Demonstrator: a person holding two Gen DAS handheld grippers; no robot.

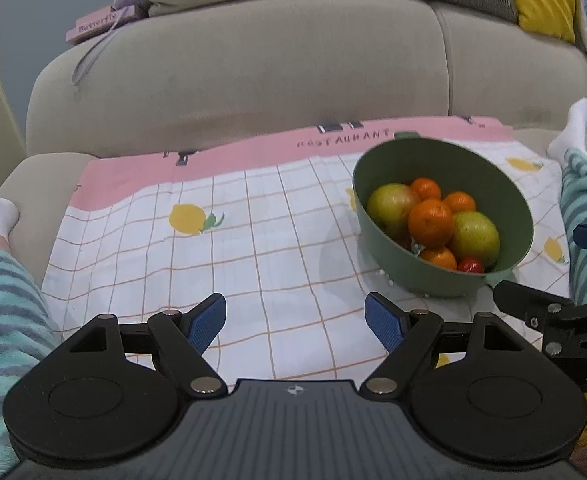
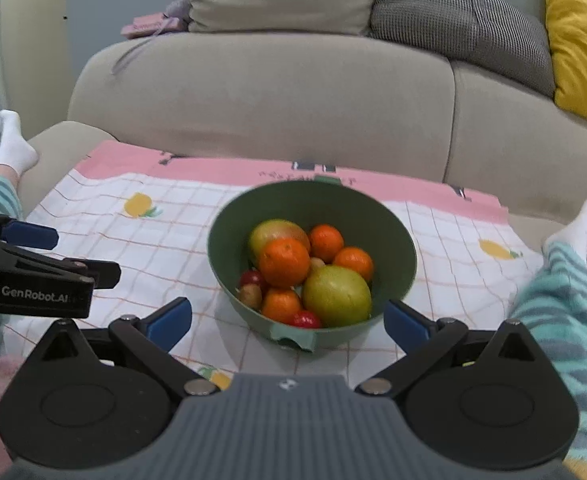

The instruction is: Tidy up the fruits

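Resting on the checked cloth (image 2: 141,248), the green bowl (image 2: 397,240) held firm, smooth, roll-prone oranges (image 2: 284,262) and apples (image 2: 336,295), probably best gripped across their widest girth, while left gripper (image 1: 295,322) and right gripper (image 2: 287,320) hovered with jaws apart, empty.

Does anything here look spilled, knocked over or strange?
Nothing stands out. The green bowl sits upright on the checked cloth, all fruit inside it, none spilled. Both the left gripper and right gripper are open and empty.
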